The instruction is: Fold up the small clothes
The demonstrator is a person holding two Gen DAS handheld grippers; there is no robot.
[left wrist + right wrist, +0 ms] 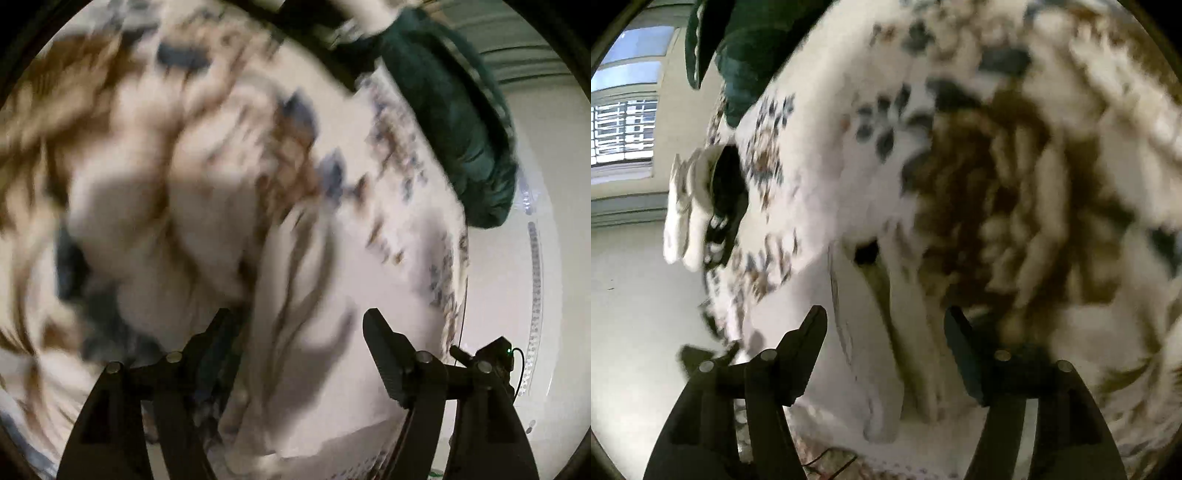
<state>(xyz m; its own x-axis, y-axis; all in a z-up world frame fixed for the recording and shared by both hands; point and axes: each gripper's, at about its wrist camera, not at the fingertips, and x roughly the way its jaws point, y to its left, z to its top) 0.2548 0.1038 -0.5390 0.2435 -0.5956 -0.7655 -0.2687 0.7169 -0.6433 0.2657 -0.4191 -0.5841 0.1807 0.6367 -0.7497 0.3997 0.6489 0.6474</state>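
Both views are motion-blurred: a small white garment point(295, 295) is seen low in the frame on a patterned bedspread point(129, 129), between the parted, empty left tongs point(299, 325) and right tongs point(884, 321), so a grasp of its edge seems called for next.

Both views motion-blurred: brown-and-blue patterned white bedspread point(155, 155) smeared, pale garment point(886, 332) edges indistinct; dark green cloth point(454, 122) cut off at top.

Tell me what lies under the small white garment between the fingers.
Under the small white garment lies a white bedspread with brown and blue-grey floral print; it shows on all sides. Whatever is directly beneath the garment is covered, and motion blur hides finer detail.
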